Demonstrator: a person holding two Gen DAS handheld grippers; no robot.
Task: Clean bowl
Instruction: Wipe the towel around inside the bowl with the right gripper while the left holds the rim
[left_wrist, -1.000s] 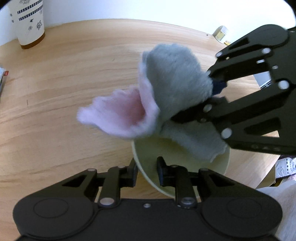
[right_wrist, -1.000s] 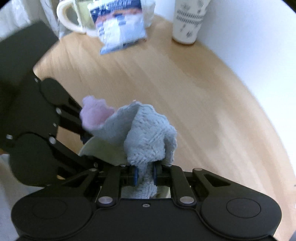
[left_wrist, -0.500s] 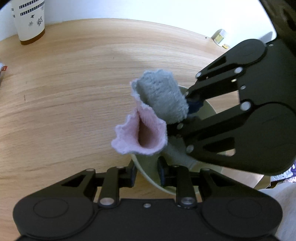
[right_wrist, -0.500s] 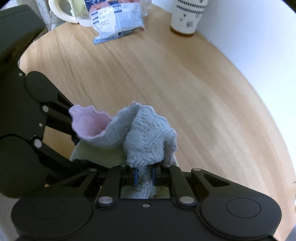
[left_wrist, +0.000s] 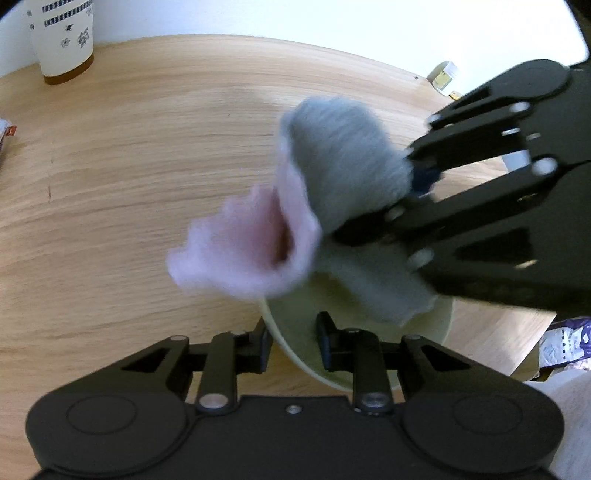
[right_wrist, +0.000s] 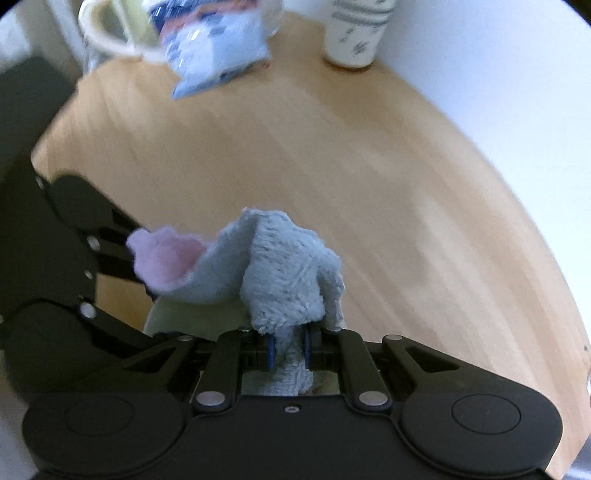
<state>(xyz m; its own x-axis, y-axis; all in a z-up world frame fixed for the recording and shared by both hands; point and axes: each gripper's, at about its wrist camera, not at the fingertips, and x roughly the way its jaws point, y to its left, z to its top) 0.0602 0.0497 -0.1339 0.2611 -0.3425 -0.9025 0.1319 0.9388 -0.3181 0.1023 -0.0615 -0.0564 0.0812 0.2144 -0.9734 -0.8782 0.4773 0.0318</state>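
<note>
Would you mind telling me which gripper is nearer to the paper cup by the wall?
Neither clearly: both are far from the paper cup. The left gripper clamps the bowl rim; the right gripper holds the cloth beside it, at the table's opposite side.

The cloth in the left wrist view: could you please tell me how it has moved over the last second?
The right tool swept the cloth inward toward the bowl's middle, then back out, so its pink flap again overhangs the left rim; it is motion-blurred now. Unchanged: the right tool stays clamped on the cloth, and the left tool still pinches the bowl's near rim.
</note>
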